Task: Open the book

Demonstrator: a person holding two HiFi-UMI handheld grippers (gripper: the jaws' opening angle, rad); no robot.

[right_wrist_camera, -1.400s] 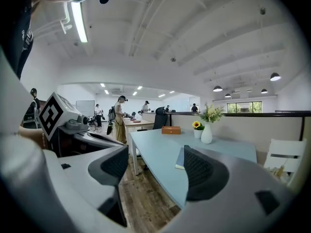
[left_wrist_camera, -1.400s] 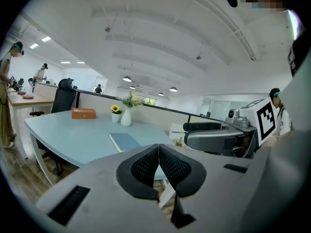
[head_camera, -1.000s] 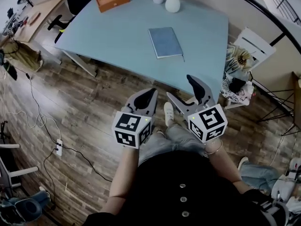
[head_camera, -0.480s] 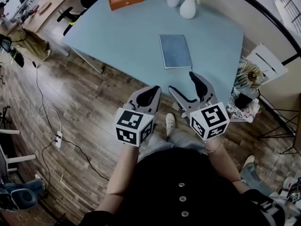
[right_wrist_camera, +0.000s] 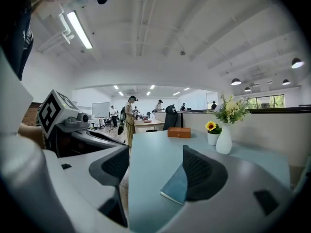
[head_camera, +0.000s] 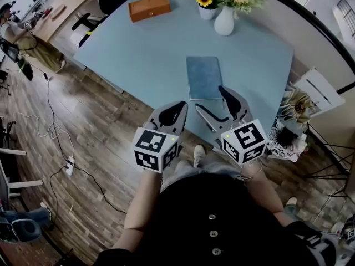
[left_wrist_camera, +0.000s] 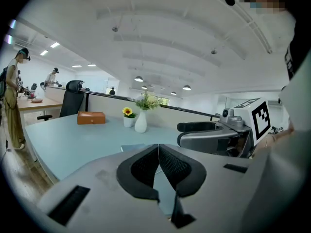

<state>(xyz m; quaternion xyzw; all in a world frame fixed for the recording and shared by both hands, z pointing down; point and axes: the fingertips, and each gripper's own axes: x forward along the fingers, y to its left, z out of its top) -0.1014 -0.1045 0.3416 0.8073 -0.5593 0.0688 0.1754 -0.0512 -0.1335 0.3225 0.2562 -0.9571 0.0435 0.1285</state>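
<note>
A person stands at the near edge of a pale blue worktop (head_camera: 150,49), looking steeply down at a gripper held in each hand. The book (head_camera: 204,77), thin with a grey-blue cover, lies closed and flat on the worktop, near the edge closest to the person and directly ahead of the right hand.

The right gripper (head_camera: 211,100) is held low at that edge with its jaws spread wide apart and gripping nothing. In the head view its far jaw overlaps the near right corner of the book. In the right gripper view the book lies just beside the right-hand jaw, which hides part of the cover. No view shows whether jaw and book touch.

The left gripper (head_camera: 176,107) is held beside the right one, just short of the worktop's edge and above the wooden floor (head_camera: 94,126). Its jaws are pressed together with nothing between them.

At the far side of the worktop, well apart from the book, stand a white vase (head_camera: 224,22) of flowers, a small pot with a sunflower (head_camera: 205,3), and an orange box (head_camera: 150,7).
</note>
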